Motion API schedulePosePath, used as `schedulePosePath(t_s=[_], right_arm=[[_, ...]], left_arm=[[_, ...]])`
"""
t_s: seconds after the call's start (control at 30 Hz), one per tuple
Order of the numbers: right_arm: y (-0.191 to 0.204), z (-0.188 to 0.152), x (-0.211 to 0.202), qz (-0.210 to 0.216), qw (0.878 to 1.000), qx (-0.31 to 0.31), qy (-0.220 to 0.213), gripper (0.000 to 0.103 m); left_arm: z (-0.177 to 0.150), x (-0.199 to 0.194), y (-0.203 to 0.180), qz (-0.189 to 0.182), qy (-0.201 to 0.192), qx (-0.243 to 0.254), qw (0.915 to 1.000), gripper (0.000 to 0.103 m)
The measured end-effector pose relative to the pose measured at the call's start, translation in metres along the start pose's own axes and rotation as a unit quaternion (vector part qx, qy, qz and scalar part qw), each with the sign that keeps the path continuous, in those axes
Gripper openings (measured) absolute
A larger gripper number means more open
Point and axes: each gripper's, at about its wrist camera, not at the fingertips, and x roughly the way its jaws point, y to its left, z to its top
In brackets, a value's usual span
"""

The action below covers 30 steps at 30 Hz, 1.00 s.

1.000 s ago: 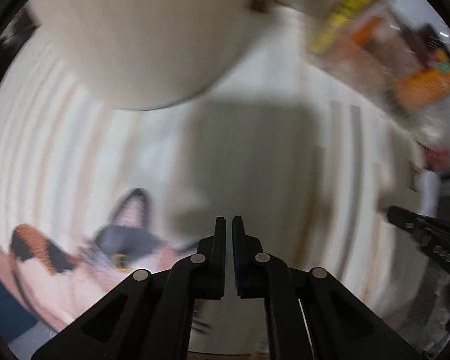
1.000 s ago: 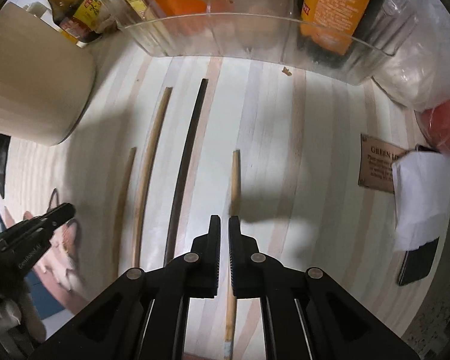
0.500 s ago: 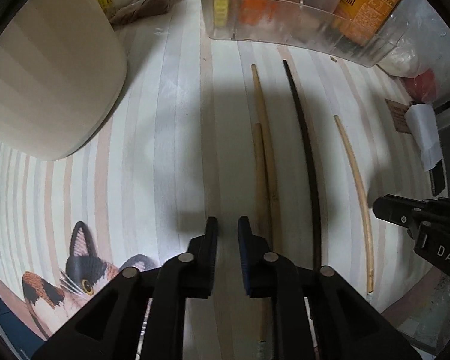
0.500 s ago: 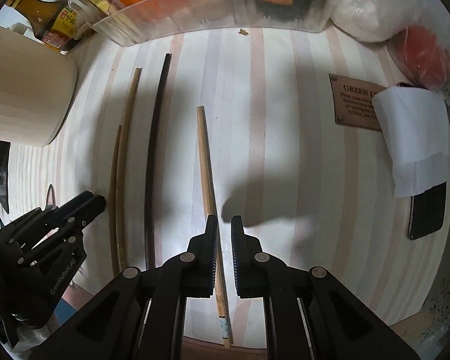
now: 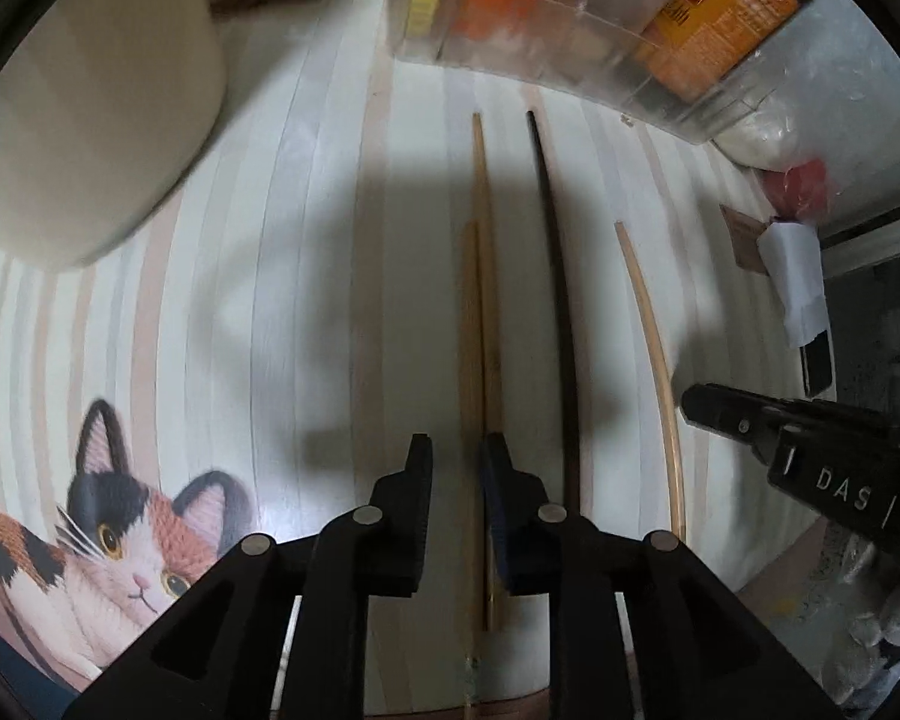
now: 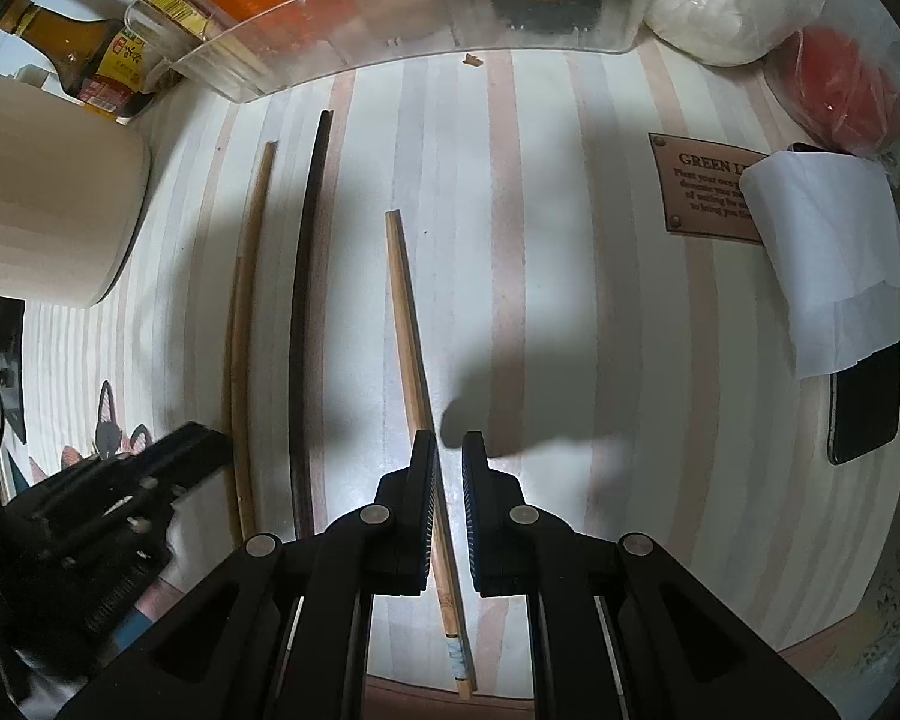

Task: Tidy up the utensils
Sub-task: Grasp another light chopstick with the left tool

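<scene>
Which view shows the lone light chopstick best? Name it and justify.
Right wrist view: the lone light chopstick runs nearly whole between the right gripper fingers. The left wrist view shows it off to the side, thin and curved.

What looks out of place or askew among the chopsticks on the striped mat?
The dark chopstick has no match; the other three are pale wood. Two pale chopsticks lie pressed together at uneven heights, and the lone pale chopstick lies apart and slightly slanted. Nothing looks spilled or broken.
</scene>
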Motion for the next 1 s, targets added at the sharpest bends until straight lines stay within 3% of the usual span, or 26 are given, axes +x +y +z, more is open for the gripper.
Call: schedulePosePath(t_s=[0.17,0.2,0.3,0.53,0.67,0.87,1.0], right_arm=[[0.006,-0.003,0.0,-0.004,1.0,-0.001,-0.001,0.01],[0.006,-0.004,0.001,-0.008,1.0,-0.002,0.0,0.01],[0.007,-0.009,0.005,-0.015,1.0,-0.005,0.004,0.01],[0.009,-0.017,0.006,-0.011,1.0,-0.014,0.007,0.01],[0.02,-0.019,0.007,-0.01,1.0,-0.023,0.0,0.01],[0.034,-0.015,-0.004,0.021,0.999,-0.017,-0.026,0.01],[0.047,-0.011,0.012,-0.005,0.999,-0.042,0.002,0.006]], left_arm=[[0.011,0.009,-0.012,0.036,-0.007,0.022,0.9991,0.015],[0.012,0.009,-0.013,0.042,-0.01,0.02,0.9989,0.006],[0.012,0.01,-0.012,0.063,-0.016,0.018,0.9977,0.004],[0.007,-0.009,0.063,0.096,-0.025,-0.09,0.991,0.004],[0.004,-0.018,0.099,0.081,-0.025,-0.161,0.9833,0.004],[-0.01,-0.035,0.125,0.08,-0.026,-0.169,0.9819,0.004],[-0.017,-0.035,0.125,0.083,-0.026,-0.166,0.9822,0.004]])
